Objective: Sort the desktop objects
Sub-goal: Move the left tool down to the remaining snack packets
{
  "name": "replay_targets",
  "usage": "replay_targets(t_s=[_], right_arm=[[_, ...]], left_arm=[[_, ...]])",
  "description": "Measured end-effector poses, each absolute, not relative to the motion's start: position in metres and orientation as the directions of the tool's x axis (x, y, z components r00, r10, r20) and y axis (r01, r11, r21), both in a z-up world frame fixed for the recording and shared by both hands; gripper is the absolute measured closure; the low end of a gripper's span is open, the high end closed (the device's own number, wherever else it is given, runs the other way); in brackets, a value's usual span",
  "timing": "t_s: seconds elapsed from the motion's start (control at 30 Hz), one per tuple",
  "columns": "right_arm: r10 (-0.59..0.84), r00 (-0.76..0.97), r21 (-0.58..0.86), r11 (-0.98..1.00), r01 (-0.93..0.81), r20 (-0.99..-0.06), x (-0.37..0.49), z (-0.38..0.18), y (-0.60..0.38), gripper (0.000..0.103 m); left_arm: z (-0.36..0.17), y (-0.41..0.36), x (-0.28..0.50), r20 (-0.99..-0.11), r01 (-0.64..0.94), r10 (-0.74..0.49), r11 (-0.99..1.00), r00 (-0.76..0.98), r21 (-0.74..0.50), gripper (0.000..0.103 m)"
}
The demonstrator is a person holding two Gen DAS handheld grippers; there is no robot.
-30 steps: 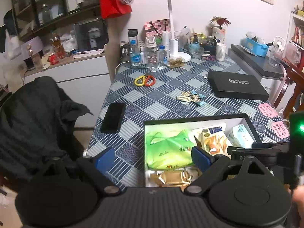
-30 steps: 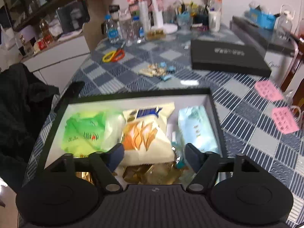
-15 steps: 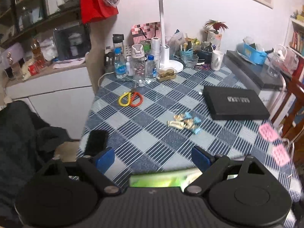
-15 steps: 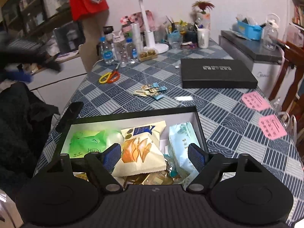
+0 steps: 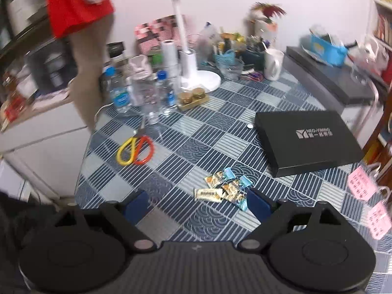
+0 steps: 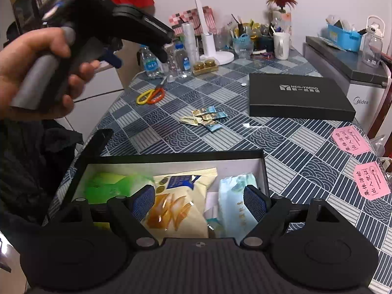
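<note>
A small pile of wrapped candies [image 5: 225, 188] lies on the checked tablecloth, just beyond and between the fingers of my left gripper [image 5: 197, 204], which is open and holds nothing. The right wrist view shows the candies [image 6: 204, 117] mid-table, with a hand [image 6: 31, 73] holding that left gripper at the upper left. My right gripper [image 6: 199, 202] hovers open over an open black box [image 6: 171, 153]. In the box lie a green packet [image 6: 110, 186], a yellow snack bag [image 6: 181, 201] and a pale blue packet [image 6: 235, 196]. Nothing is gripped.
A closed flat black box [image 5: 306, 142] lies at the right. Yellow and orange scissors [image 5: 134, 149] are at the left, with water bottles [image 5: 120, 93] and a white lamp base [image 5: 201, 80] behind. Pink cards [image 6: 350, 139] sit near the right edge, and a black phone [image 6: 98, 142] is left of the open box.
My left gripper has swung away from the open box, which left its view, and now sits over the candies. The right gripper drew back slightly and its jaws widened a little.
</note>
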State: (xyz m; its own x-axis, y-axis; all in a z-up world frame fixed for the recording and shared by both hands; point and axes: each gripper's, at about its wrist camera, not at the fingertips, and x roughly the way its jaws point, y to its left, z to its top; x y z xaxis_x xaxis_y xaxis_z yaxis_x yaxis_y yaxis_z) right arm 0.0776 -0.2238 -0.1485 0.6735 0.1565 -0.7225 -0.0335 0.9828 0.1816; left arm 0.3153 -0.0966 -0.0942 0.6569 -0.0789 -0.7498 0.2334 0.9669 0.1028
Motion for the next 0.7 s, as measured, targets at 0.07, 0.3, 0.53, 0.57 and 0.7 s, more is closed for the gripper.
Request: replay_targets(t_s=[0.07,0.3,0.53,0.57,0.7], right_arm=[[0.169,0.667,0.193,0.981,-0.039,-0.726,0.083,-0.153,-0.226,0.023],[0.187,0.651,0.196,0.979,-0.059,-0.735,0.093,-0.165,-0.224,0.023],[0.183,0.643,0.206,0.978,-0.040,-0.743,0.097,-0.171,-0.229,0.023],[0.182,0.641,0.208,0.978,-0.037,-0.745,0.097,-0.172,-0.230,0.023],[0.178,0.633,0.214,0.977,-0.019,-0.754,0.101,-0.177,-0.234,0.023]], left_arm=[[-0.105,-0.105,0.324,-0.727,0.279,-0.104,0.952,0.679,0.124,0.000],[-0.157,-0.144,0.368,-0.802,0.410,-0.123,0.898,0.585,0.161,0.000],[-0.206,-0.173,0.409,-0.877,0.455,-0.092,0.878,0.471,0.152,0.000],[-0.212,-0.178,0.414,-0.882,0.464,-0.088,0.872,0.463,0.157,0.000],[-0.230,-0.188,0.421,-0.894,0.496,-0.083,0.853,0.439,0.164,0.000]])
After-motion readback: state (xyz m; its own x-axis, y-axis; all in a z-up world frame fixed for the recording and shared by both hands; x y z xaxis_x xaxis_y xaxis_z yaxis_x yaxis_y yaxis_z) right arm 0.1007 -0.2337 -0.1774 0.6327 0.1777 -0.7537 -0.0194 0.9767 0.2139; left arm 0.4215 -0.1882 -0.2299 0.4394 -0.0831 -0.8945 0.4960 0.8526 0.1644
